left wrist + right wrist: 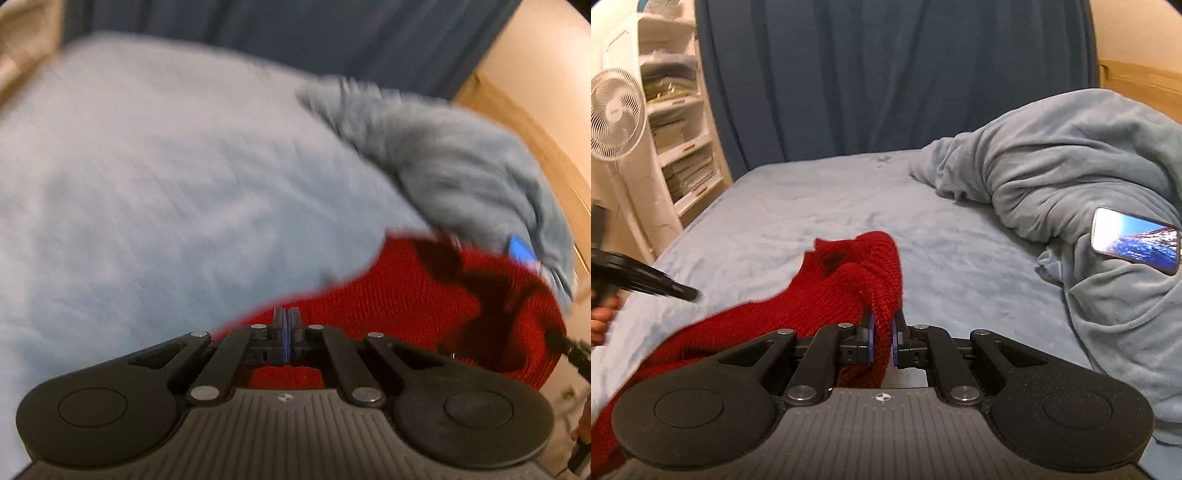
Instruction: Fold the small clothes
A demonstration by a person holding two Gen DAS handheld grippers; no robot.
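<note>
Red knit (846,295) on bed (820,206), half lifted, R gripper (881,339) pinching it
R jaws clamped on a bunched fold of the knit, rest trailing down-left over the bed; L gripper (285,325) jaws pressed together w/ nothing between, over the knit's edge, view blurred. Knit looks soft, floppy, chunky ribbed, light, prob stretchy & grippy, not fragile; will sag from any single hold. Best taken at hem/shoulder edges w/ both grippers, thin layers not a wad. Blanket (1071,173) w/ phone (1134,240) just beside
</note>
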